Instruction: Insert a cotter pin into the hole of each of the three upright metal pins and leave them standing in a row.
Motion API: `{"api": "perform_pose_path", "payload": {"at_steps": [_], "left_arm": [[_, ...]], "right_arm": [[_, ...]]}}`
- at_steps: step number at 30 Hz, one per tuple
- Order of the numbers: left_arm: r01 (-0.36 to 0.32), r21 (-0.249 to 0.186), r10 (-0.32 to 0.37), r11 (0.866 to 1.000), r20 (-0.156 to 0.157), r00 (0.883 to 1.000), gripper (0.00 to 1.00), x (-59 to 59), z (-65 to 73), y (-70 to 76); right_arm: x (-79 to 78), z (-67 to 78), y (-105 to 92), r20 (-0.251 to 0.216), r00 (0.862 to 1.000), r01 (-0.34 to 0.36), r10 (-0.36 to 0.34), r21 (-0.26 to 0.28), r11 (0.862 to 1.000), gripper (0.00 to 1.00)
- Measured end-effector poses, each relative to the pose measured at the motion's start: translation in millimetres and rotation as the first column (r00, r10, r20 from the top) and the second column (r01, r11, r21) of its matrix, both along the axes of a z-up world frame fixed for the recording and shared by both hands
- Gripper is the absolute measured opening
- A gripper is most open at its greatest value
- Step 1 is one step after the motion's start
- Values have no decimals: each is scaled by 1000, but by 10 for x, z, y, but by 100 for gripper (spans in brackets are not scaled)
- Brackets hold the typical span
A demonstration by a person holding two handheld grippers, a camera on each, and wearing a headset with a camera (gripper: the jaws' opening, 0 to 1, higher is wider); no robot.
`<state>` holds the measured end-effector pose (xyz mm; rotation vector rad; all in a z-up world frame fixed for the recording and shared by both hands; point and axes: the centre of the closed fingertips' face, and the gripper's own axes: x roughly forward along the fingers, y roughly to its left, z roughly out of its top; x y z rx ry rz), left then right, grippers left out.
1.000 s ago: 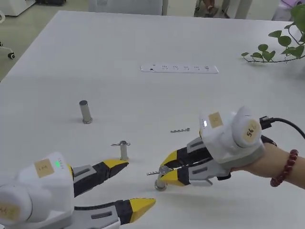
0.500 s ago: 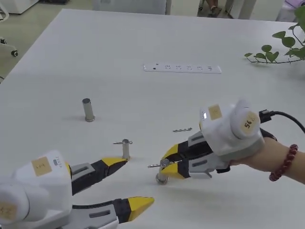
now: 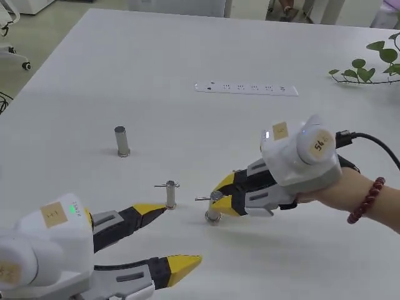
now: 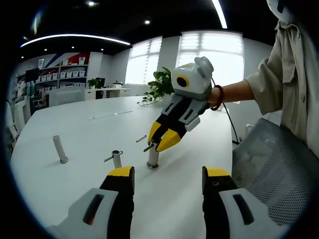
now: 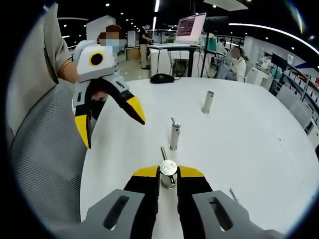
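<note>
Three upright metal pins stand on the white table (image 3: 187, 56). The far pin (image 3: 122, 141) is bare. A cotter pin crosses the top of the middle pin (image 3: 170, 195). The nearest pin (image 3: 213, 211) also has a cotter pin (image 3: 202, 199) through its top, its tip poking out to the left. My right gripper (image 3: 219, 199) is shut on that cotter pin, and the pin's head (image 5: 168, 174) sits between the fingertips. My left gripper (image 3: 181, 234) hangs open and holds nothing, low at the near left, short of the middle pin (image 4: 117, 159).
A loose cotter pin (image 4: 141, 138) lies on the table beyond the nearest pin. A white power strip (image 3: 245, 89) lies farther back at the centre. Plant leaves (image 3: 369, 65) reach in at the far right. A grey mesh chair (image 4: 279, 164) stands by the table edge.
My right gripper has moved the nearest pin away from me, closer in line with the middle pin. The left gripper has stayed open and still. The head camera shifted slightly.
</note>
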<state>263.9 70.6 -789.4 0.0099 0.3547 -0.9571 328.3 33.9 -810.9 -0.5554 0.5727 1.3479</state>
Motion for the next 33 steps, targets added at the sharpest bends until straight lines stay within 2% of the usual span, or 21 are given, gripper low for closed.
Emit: {"api": "perform_pose_path", "payload": {"at_steps": [17, 33], "left_arm": [[-16, 6, 16, 1000, -8, 1000, 54, 0, -26, 84], [-12, 12, 12, 1000, -16, 1000, 54, -9, -47, 97]], "right_arm": [[251, -39, 48, -5, 999, 46, -46, 0, 999, 12], [253, -62, 42, -28, 999, 36, -35, 11, 999, 12]]}}
